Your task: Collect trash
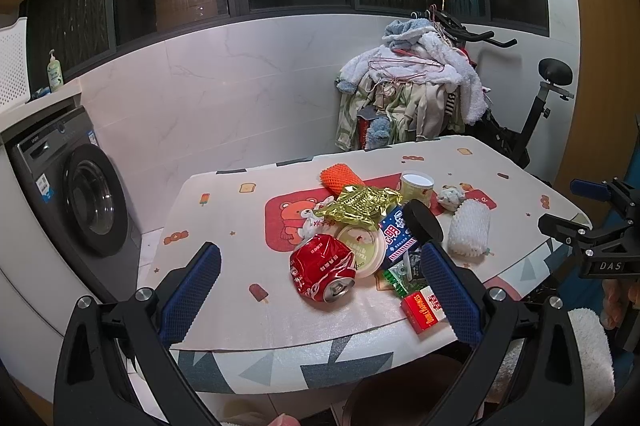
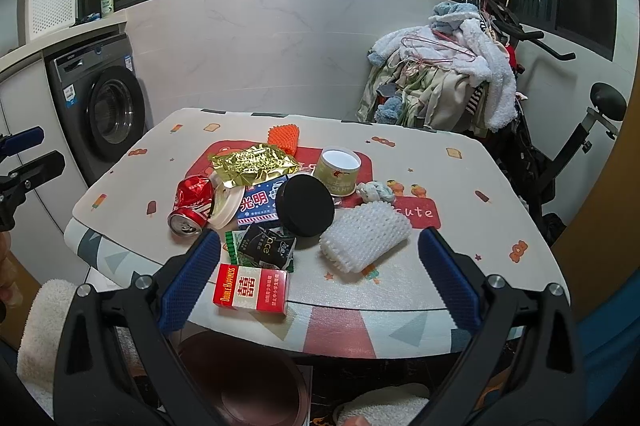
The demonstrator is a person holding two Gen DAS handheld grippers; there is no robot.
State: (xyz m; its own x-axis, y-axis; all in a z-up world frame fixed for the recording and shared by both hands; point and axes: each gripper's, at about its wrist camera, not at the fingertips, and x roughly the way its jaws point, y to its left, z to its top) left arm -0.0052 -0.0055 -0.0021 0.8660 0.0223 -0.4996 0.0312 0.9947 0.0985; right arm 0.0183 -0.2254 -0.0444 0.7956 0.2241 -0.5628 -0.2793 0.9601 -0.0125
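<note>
Trash lies heaped on the table (image 1: pixel 224 226): a crushed red can (image 1: pixel 322 268), a gold foil wrapper (image 1: pixel 360 204), a white lid (image 1: pixel 362 246), a black lid (image 2: pixel 306 204), a red cigarette pack (image 2: pixel 252 290), a white foam net (image 2: pixel 366 240), an orange foam net (image 2: pixel 284 138) and a paper cup (image 2: pixel 338 172). My left gripper (image 1: pixel 320 290) stands open at the near edge, the can between its fingers' line. My right gripper (image 2: pixel 320 276) is open too, above the near edge by the cigarette pack. A brown bin (image 2: pixel 244 382) sits below the table edge.
A washing machine (image 1: pixel 76 198) stands left of the table. A clothes pile (image 1: pixel 416 90) and an exercise bike (image 1: pixel 536 106) are behind at right. A tissue ball (image 2: pixel 374 191) and small packets (image 2: pixel 262 248) lie among the trash. A white fluffy slipper (image 2: pixel 40 326) is near the floor.
</note>
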